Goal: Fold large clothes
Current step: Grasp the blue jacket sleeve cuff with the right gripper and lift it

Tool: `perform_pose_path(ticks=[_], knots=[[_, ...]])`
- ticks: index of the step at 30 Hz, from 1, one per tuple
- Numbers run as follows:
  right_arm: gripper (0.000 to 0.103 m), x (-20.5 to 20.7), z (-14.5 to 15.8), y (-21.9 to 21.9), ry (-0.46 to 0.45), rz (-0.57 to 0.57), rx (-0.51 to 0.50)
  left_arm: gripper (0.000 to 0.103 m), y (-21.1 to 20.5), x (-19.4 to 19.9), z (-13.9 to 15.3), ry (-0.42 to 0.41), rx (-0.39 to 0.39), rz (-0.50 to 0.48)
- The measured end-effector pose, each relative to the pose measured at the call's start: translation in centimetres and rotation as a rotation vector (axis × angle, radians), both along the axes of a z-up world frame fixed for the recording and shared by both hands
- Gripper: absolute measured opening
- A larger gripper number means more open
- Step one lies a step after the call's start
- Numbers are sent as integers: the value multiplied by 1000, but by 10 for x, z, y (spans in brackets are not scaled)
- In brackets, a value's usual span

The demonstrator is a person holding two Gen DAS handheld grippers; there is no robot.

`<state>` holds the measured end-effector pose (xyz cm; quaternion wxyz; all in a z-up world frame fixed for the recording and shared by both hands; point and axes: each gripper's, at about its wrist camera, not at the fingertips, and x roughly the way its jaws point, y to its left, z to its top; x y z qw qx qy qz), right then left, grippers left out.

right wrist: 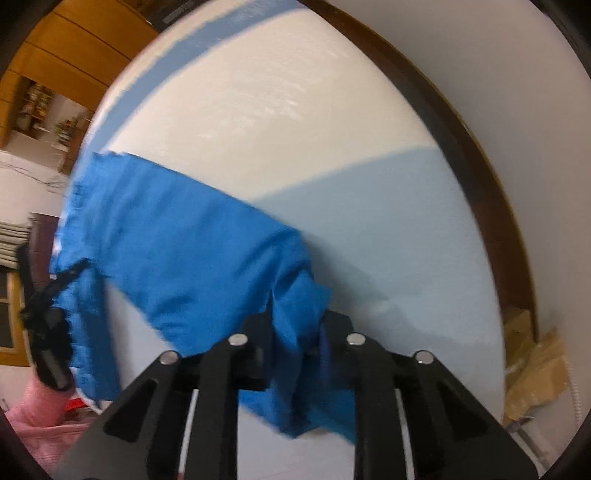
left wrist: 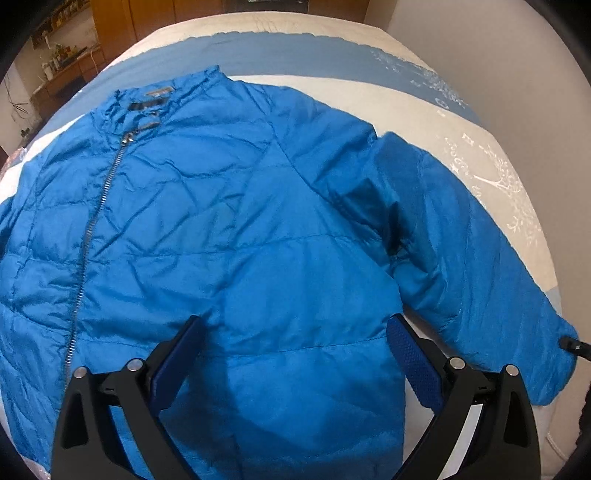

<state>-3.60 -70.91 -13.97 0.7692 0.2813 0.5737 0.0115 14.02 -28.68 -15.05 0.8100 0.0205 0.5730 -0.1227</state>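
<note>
Both grippers work a blue puffer jacket (left wrist: 229,206) spread front-up on a bed (left wrist: 424,107) with a blue-and-cream cover. Held above the jacket's lower body, the left gripper (left wrist: 295,354) has its blue-padded fingers spread wide, pinching nothing. Clenched on a bunched fold of the jacket's sleeve (right wrist: 177,236), the right gripper (right wrist: 295,332) lifts that fabric off the bed (its cuff hangs crumpled between the black fingers). A silver zipper (left wrist: 96,221) runs down the jacket's front from its collar (left wrist: 162,96); wooden cabinets (left wrist: 155,18) stand beyond the jacket's collar end.
</note>
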Motion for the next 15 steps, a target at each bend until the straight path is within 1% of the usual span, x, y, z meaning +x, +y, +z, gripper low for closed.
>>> perform_pose_path(ticks=[2, 3, 4, 6, 9, 10, 13, 15], knots=[[13, 1, 20, 9, -56, 3, 26, 99, 11, 2, 9, -10, -20, 11], [13, 4, 29, 14, -76, 5, 34, 99, 14, 4, 12, -15, -17, 15], [13, 9, 38, 22, -88, 9, 42, 99, 19, 5, 16, -22, -7, 20], [12, 19, 51, 37, -100, 25, 44, 99, 33, 10, 25, -24, -15, 28], [12, 47, 69, 74, -132, 77, 71, 99, 54, 16, 37, -27, -36, 32], [12, 58, 75, 87, -135, 99, 66, 99, 61, 15, 39, -32, -39, 31], [12, 94, 83, 129, -137, 155, 82, 99, 83, 16, 49, -46, -42, 23], [12, 118, 81, 152, -132, 188, 86, 99, 101, 15, 54, -54, -46, 26]])
